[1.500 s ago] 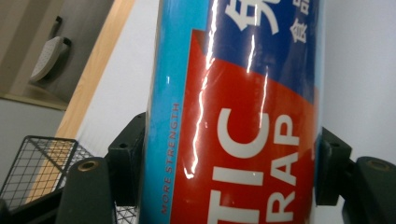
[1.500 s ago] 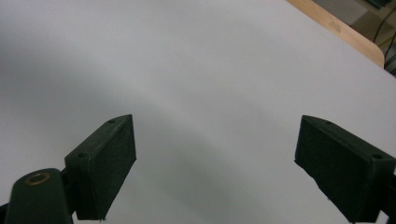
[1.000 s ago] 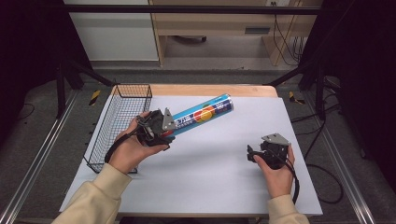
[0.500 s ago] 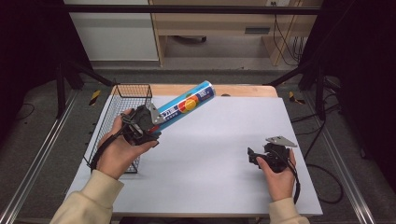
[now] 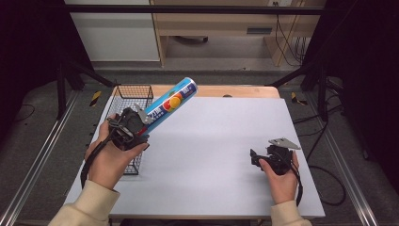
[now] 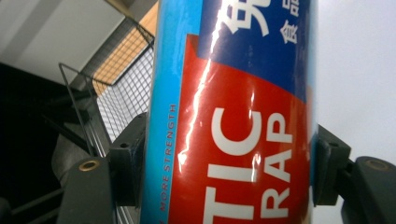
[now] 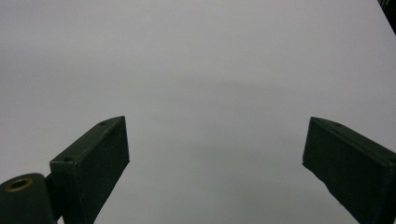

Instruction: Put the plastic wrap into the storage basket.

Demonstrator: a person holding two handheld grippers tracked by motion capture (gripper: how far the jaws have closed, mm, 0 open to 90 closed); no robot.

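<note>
1. Blue, glossy cylinder: a long plastic-wrap tube (image 5: 169,102) with a red panel and white lettering, smooth and reflective, held in the air and tilted up and away from the person, its far end over the table's rear left part beside the basket.
2. Left gripper (image 5: 141,123): its two black jaws are clamped on the tube's lower end; in the left gripper view each flat pad presses one side of the tube (image 6: 233,116). A grey three-cornered plate sits on top.
3. Wire basket (image 5: 128,94): a rectangular basket of thin dark wire mesh, standing at the table's left edge, just behind and beneath the left gripper; its mesh wall (image 6: 123,88) appears left of the tube.
4. Table (image 5: 211,160): a matt, pale grey sheet over a wooden top, a light wood strip showing at the rear edge.
5. Right gripper (image 5: 256,159): resting low at the table's right front, jaws spread wide with nothing between them; the right gripper view shows bare grey sheet (image 7: 210,93) between the two black, block-shaped pads.
</note>
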